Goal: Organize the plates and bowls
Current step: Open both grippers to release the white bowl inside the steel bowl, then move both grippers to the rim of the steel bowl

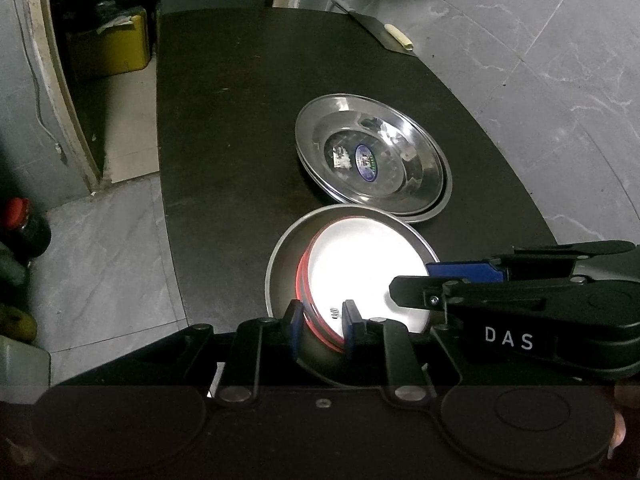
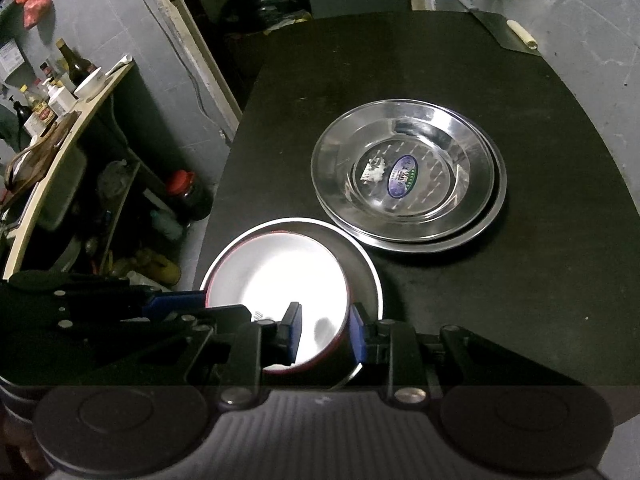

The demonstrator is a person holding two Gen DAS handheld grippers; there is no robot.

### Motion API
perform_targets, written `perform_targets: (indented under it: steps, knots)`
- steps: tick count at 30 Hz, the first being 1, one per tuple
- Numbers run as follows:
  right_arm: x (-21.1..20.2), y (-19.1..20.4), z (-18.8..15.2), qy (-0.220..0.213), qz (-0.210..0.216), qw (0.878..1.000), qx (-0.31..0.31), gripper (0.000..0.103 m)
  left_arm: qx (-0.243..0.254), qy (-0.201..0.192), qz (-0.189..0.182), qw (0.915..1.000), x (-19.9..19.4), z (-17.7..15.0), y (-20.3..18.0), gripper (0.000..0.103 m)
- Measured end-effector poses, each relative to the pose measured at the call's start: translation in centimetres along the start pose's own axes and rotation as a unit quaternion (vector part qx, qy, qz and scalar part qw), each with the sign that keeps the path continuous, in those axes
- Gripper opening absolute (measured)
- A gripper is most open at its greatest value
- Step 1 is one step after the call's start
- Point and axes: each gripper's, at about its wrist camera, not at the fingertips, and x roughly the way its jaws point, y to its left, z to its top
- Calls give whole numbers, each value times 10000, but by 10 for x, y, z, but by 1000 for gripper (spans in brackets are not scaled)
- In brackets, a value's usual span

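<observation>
A red-rimmed white bowl (image 1: 360, 268) sits tilted inside a larger steel bowl (image 1: 286, 268) at the near edge of the black table (image 1: 240, 140). My left gripper (image 1: 322, 326) straddles the near rims of both bowls, its jaws closed on them. My right gripper (image 2: 326, 334) straddles the same bowls' rims (image 2: 280, 280) from the right side; it also shows in the left wrist view (image 1: 452, 280). Two stacked steel plates (image 1: 376, 156), the top one with a blue oval sticker, lie just beyond; they also show in the right wrist view (image 2: 408, 172).
A dark flat board with a pale handle (image 1: 384, 36) lies at the table's far right corner. A yellow bin (image 1: 116, 48) stands on the floor to the left. Shelves with bottles and jars (image 2: 60, 92) stand left of the table.
</observation>
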Motion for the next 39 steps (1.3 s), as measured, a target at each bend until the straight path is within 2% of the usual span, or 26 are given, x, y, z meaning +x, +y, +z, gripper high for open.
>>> perform_targets:
  steps: [5,19,22,27,30,32,36,39]
  knots:
    - [0,0,0,0,-2,10000,2,30,-11,13,-26,10000,0,0,2,23]
    - [-5,-2,-3,-114,-44,9999,86,30,-102,-132,-124,9998,-8,-2,3,40]
    - [-10,-2,-5,-219,-54,9997,94,30,-118,-199,-138,9996,-11,-3,3,45]
    - [-24,-1,-6,-597,-79,9982,39,30,-172,-293,-135,9993,-17,-4,7,47]
    - [-29,-2,-4,-749,-85,9971,70,30,-196,-385,-94,9990,-23,-4,11,54]
    - [-32,-3,-3,-853,-102,9962,126,30,-208,-474,-8,9987,-27,-4,12,68]
    - [-36,-5,-4,-1007,-147,9946,223,39,-230,-625,128,9977,-34,-4,15,81]
    - [-37,-6,-5,-1066,-187,9937,288,51,-284,-672,154,9972,-37,-5,19,89]
